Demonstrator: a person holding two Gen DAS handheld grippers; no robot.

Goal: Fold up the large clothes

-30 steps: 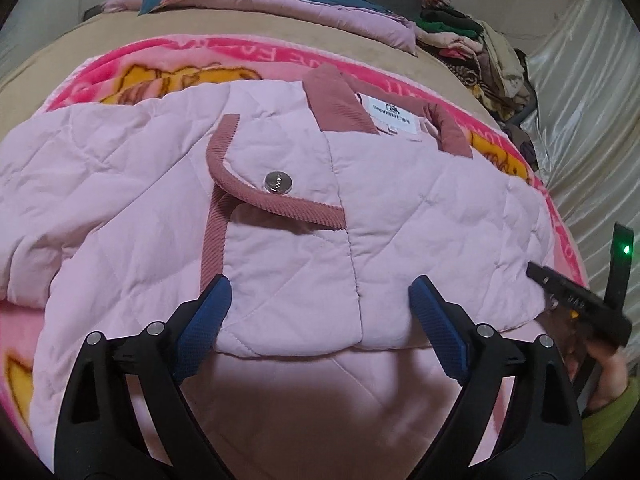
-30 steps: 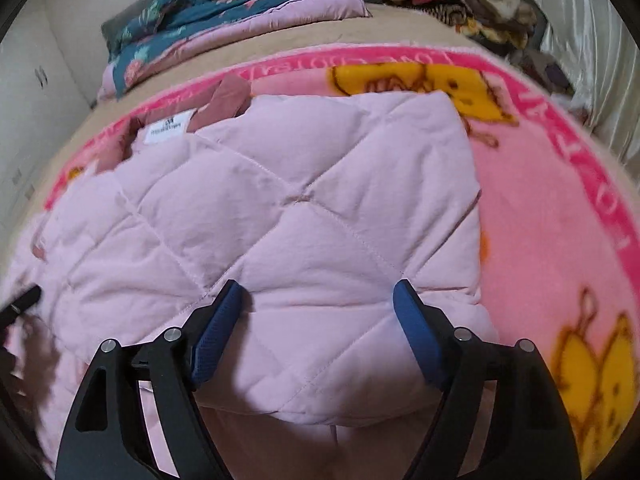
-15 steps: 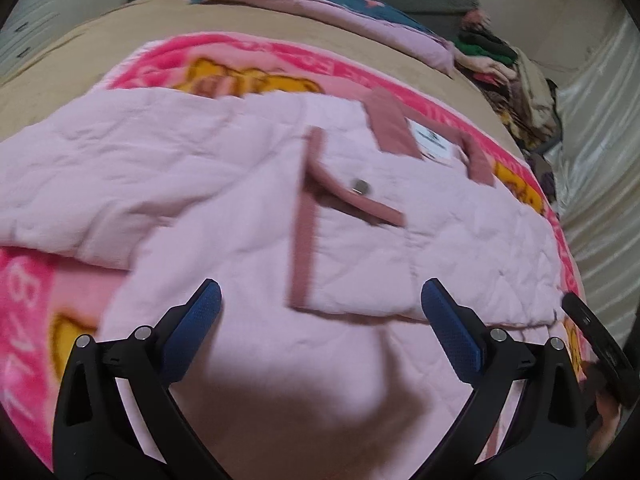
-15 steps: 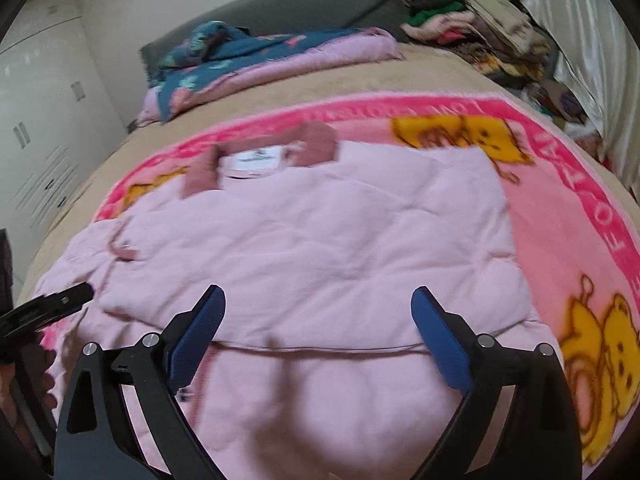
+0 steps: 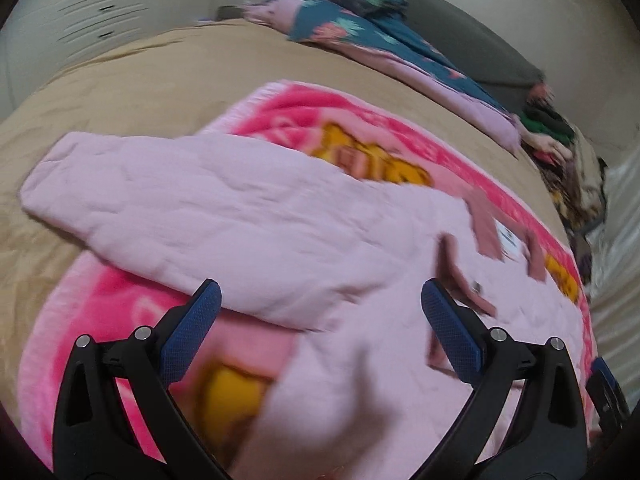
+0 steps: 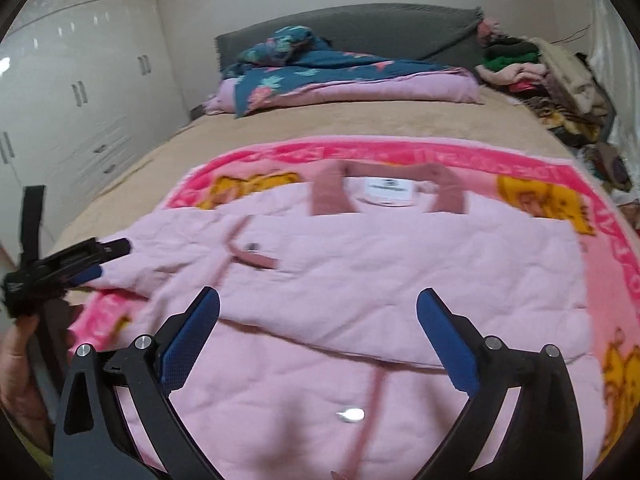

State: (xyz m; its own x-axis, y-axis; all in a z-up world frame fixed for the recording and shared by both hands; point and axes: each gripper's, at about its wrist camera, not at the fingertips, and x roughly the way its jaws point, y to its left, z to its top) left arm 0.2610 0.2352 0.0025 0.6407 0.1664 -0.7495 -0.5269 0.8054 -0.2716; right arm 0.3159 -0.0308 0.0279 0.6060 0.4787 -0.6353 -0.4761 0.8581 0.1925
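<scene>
A pale pink quilted jacket (image 6: 400, 264) with dusty-rose collar and trim lies on a bright pink cartoon blanket (image 6: 520, 164). Its right side is folded over the body. Its left sleeve (image 5: 192, 208) stretches out flat to the left, past the blanket onto the tan sheet. My left gripper (image 5: 320, 320) is open and empty, hovering above the sleeve's near edge; it also shows in the right wrist view (image 6: 92, 260). My right gripper (image 6: 318, 320) is open and empty above the jacket's lower body.
The tan bed sheet (image 6: 360, 120) surrounds the blanket. A folded teal floral and pink quilt (image 6: 340, 76) lies by the grey headboard. A heap of clothes (image 6: 540, 72) sits at the far right corner. White wardrobes (image 6: 80, 80) stand to the left.
Both grippers have pulled back and up from the jacket. The left view has swung left, from the pocket area to the outstretched sleeve. Both stayed open.
</scene>
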